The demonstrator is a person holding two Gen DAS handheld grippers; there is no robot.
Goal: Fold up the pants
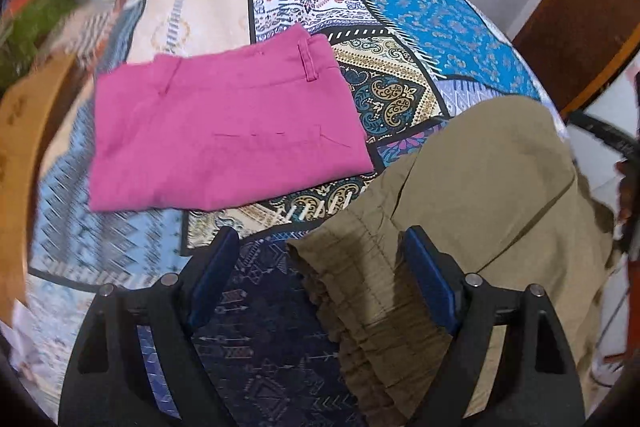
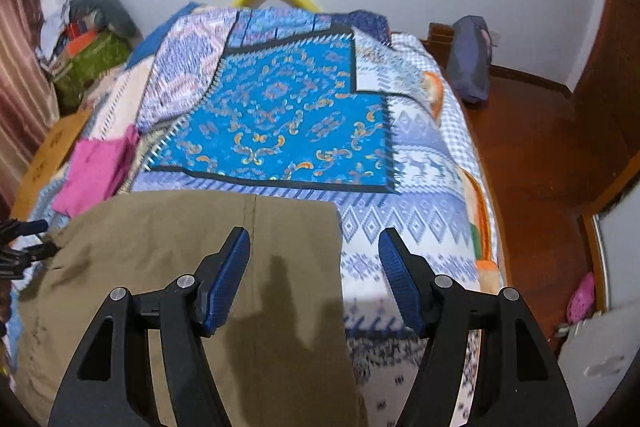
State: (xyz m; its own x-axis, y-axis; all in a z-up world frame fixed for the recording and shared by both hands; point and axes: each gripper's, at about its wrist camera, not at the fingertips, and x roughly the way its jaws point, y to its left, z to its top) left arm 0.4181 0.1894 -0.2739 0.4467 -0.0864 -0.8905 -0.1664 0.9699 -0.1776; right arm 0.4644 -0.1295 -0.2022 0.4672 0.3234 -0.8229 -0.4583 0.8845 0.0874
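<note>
— Two pairs of pants are on the bed [image 2: 420, 235], so which one are you on?

— Your work is the khaki pants [image 1: 480, 187], spread flat near the edge of the bed on the patterned quilt [image 1: 440, 23]. The pink pants [image 1: 224, 131] lie well apart, further up the bed. They are already a neat rectangle, so I judge them finished and set aside to keep your folding space free.

— Where do your hands stand?

— Your left gripper [image 1: 320, 267] hangs over the gathered waistband [image 1: 360, 287], fingers spread wide and holding nothing. The band's edge sits between them, which reads as a line-up for a pinch at that end. Your right gripper [image 2: 316, 267] hovers at the opposite end, also wide and empty. One finger [image 2: 228, 279] is above the cloth and the other [image 2: 400, 283] is over bare quilt, so the pants' side edge falls between them.

— Why opposite ends?

— You hold both ends so the cloth lifts evenly and one end can fold over the other. Close on the edge only; catch the quilt underneath and it will drag along.
</note>
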